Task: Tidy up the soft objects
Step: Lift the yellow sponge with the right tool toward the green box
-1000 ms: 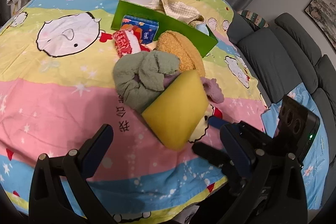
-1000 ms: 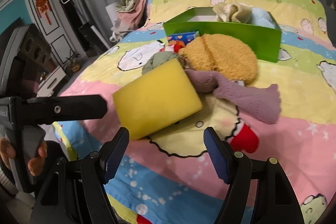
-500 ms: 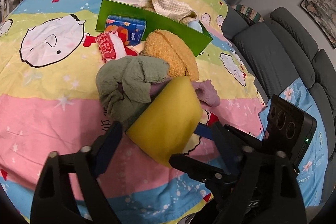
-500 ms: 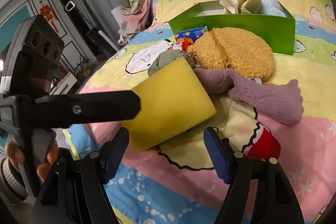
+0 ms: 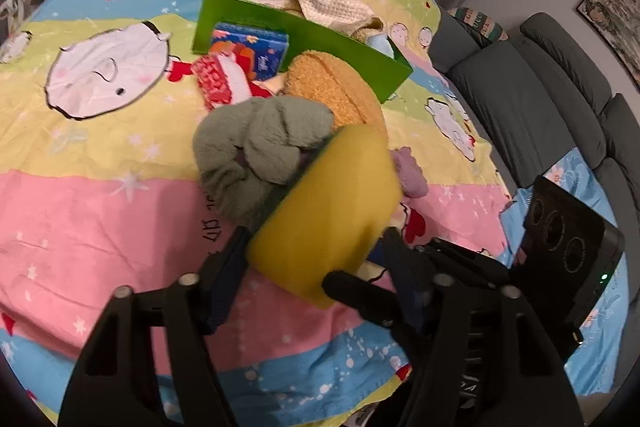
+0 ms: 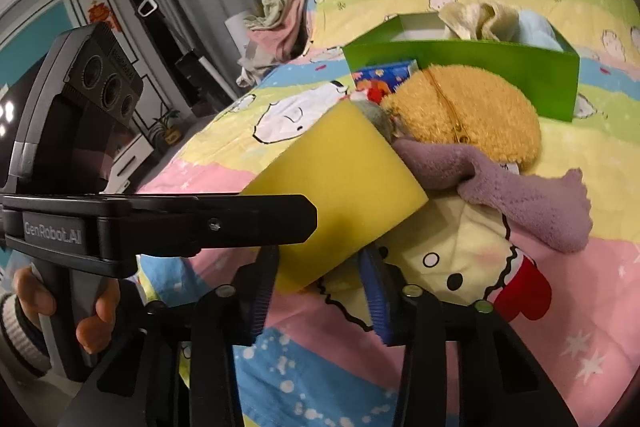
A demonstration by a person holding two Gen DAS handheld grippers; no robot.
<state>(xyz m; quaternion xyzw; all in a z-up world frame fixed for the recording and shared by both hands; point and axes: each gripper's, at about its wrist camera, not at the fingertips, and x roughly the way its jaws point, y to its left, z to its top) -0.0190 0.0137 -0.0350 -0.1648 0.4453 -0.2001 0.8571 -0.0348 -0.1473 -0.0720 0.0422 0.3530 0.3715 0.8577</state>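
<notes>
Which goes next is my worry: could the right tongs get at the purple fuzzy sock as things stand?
Probably not yet: the right tongs appear closed on the yellow foam sponge block, which fills their grip and sits between them and the purple fuzzy sock.

A plain yellow sponge block (image 5: 332,211) lies on a bedsheet (image 5: 100,219) striped pink, yellow, blue and green with white cartoon faces. Beside it: a sage-green fleece cloth (image 5: 260,143), an orange-tan plush pouch (image 6: 472,111), a mauve fuzzy sock (image 6: 520,187), a bright green box (image 6: 460,63).
</notes>
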